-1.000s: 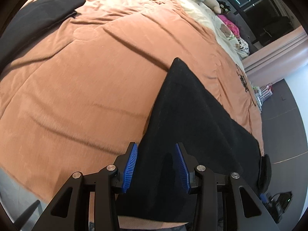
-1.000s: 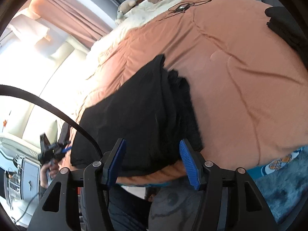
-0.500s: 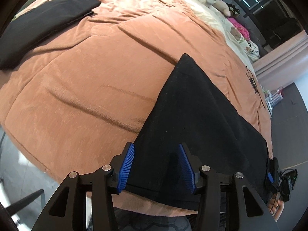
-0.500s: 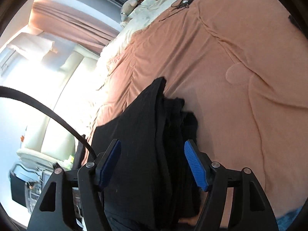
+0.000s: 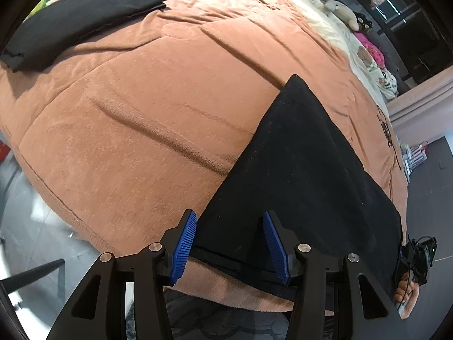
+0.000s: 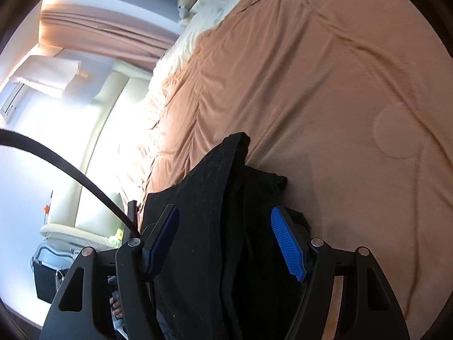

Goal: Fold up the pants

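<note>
Black pants (image 5: 305,175) lying flat on the bed (image 5: 147,119) near its edge. Left gripper (image 5: 230,245) and right gripper (image 6: 226,243) both hovering part-open over them, gripping nothing.

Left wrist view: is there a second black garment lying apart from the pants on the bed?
Yes, a folded black garment lies at the far left of the orange blanket, well apart from the black pants.
</note>
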`<state>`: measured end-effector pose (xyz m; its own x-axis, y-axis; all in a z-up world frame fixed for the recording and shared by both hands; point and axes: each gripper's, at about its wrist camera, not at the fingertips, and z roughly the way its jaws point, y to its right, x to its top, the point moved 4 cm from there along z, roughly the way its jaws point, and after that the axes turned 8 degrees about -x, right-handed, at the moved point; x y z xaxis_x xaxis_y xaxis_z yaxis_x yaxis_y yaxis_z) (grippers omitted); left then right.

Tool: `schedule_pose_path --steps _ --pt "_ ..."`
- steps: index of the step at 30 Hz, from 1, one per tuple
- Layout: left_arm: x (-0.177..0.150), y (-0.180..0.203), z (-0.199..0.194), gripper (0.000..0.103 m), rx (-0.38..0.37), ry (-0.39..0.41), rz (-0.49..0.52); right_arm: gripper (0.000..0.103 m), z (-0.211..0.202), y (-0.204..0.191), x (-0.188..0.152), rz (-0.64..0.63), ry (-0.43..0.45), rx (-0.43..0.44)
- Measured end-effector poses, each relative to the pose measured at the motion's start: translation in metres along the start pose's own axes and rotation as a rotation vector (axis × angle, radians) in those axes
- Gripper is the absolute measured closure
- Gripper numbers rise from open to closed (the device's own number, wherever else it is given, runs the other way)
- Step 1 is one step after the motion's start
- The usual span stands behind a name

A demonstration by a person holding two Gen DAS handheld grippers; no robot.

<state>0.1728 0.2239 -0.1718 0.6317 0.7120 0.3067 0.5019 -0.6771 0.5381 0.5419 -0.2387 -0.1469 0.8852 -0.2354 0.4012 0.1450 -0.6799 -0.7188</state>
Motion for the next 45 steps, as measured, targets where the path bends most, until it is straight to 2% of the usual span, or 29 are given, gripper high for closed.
schedule_pose_path --steps 3,6,8,13,18,19,20,22,25,29,33,40,42,43,44,45 --pt "-0.003 0.000 -0.002 0.051 0.002 0.003 -0.001 0.037 0.016 -0.007 0.004 -0.018 -0.038 -0.005" --pt "-0.005 0.000 -0.003 0.051 -0.001 0.007 -0.006 0.058 0.026 -0.014 0.008 -0.035 -0.075 -0.027" --pt "-0.006 -0.001 -0.004 0.051 -0.005 0.012 -0.011 0.079 0.028 -0.019 0.011 -0.043 -0.082 -0.036" --pt "-0.008 -0.004 -0.008 0.051 -0.013 0.015 -0.017 0.091 0.004 -0.051 0.012 -0.107 -0.009 0.045" --pt "-0.010 -0.008 -0.010 0.051 -0.015 0.018 -0.026 0.088 -0.014 -0.101 0.004 -0.246 0.034 0.155" --pt "-0.011 -0.009 -0.011 0.051 -0.017 0.020 -0.029 0.080 -0.021 -0.107 0.002 -0.263 0.047 0.180" --pt "-0.011 -0.010 -0.012 0.051 -0.017 0.022 -0.030 0.062 -0.028 -0.112 0.001 -0.280 0.065 0.201" --pt "-0.011 -0.011 -0.014 0.051 -0.016 0.024 -0.029 0.046 -0.035 -0.113 0.001 -0.301 0.111 0.183" --pt "-0.011 -0.012 -0.016 0.051 -0.016 0.028 -0.027 0.046 -0.029 -0.099 0.003 -0.268 0.112 0.135" --pt "-0.012 -0.013 -0.016 0.051 -0.016 0.030 -0.030 0.046 -0.011 -0.065 0.000 -0.195 0.095 0.020" --pt "-0.013 -0.013 -0.011 0.051 -0.019 0.021 -0.035 0.046 0.016 -0.038 -0.003 -0.113 0.047 -0.061" --pt "-0.012 -0.013 -0.001 0.051 -0.035 0.006 -0.051 0.046 0.047 -0.043 0.001 -0.088 -0.034 -0.061" --pt "-0.011 -0.013 0.001 0.051 -0.035 0.003 -0.052 0.055 0.052 -0.047 0.001 -0.103 -0.053 -0.081" --pt "-0.011 -0.013 0.001 0.051 -0.034 0.005 -0.052 0.070 0.057 -0.050 0.000 -0.128 -0.071 -0.118" --pt "-0.011 -0.012 0.001 0.051 -0.037 0.008 -0.053 0.079 0.059 -0.052 -0.001 -0.152 -0.079 -0.151" --pt "-0.011 -0.012 0.001 0.049 -0.040 0.011 -0.056 0.082 0.056 -0.053 0.001 -0.168 -0.084 -0.171"
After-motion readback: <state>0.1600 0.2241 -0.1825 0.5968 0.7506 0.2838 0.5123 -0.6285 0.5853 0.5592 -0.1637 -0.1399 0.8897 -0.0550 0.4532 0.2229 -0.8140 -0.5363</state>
